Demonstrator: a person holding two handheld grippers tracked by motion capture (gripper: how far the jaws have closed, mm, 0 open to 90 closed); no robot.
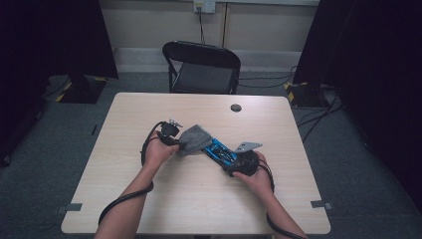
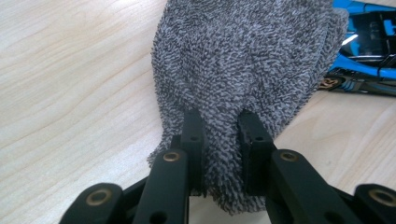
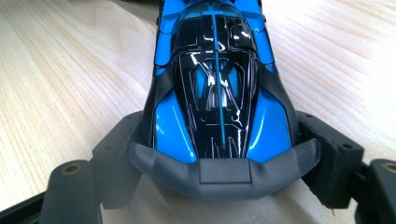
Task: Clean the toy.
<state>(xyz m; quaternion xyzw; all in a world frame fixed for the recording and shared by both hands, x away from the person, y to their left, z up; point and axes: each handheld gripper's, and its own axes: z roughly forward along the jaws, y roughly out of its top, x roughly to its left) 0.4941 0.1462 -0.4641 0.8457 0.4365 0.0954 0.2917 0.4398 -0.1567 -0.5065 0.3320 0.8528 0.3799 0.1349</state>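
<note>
A fold of soft grey cloth (image 2: 247, 60) is pinched in the closed left gripper (image 2: 219, 140) at mid-table; limp and light, it is best kept bunched. The toy car (image 3: 217, 88), rigid, glossy, likely slippery, is clamped across its tail by the right gripper (image 3: 219, 158), beside the cloth.
</note>
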